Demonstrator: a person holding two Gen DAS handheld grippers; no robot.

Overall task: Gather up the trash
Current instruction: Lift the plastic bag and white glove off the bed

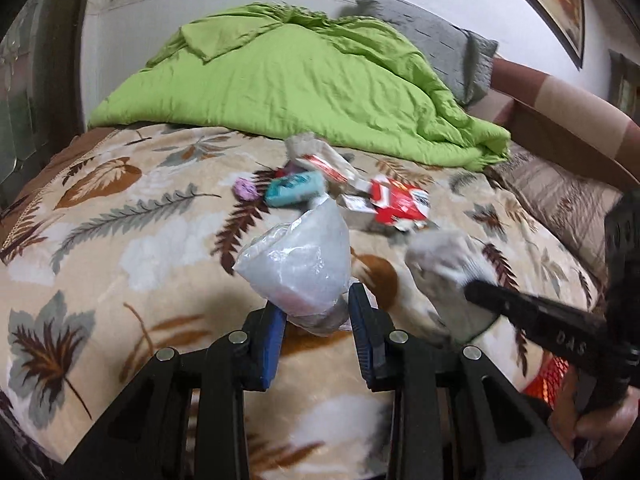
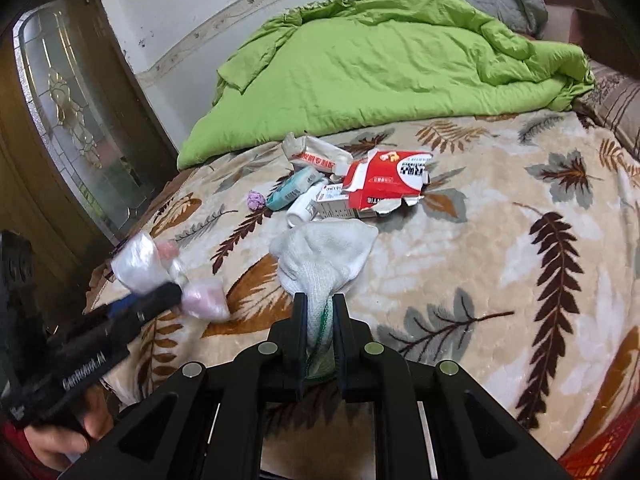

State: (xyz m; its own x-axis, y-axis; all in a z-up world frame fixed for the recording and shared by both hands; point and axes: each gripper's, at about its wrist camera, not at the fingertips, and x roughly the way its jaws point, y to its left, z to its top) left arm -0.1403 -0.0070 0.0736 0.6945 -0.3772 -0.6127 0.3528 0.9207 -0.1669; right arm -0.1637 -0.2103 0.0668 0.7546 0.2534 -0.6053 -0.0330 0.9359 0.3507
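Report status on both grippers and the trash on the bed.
Left gripper shut on crumpled clear plastic bag. Right gripper shut on white knitted glove. Red torn carton and other litter on the blanket, unobstructed.

Trash pile (image 2: 336, 188) before quilt (image 2: 384, 68)

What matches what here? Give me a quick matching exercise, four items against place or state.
Items:
1. clear plastic bag
2. white glove
3. red torn carton
4. green quilt

Places or states:
A. lying among the litter on the leaf-print blanket
B. clamped in the right gripper
C. heaped at the far end of the bed
D. between the fingers of the left gripper

Pairs: 1-D, 2-B, 3-A, 4-C
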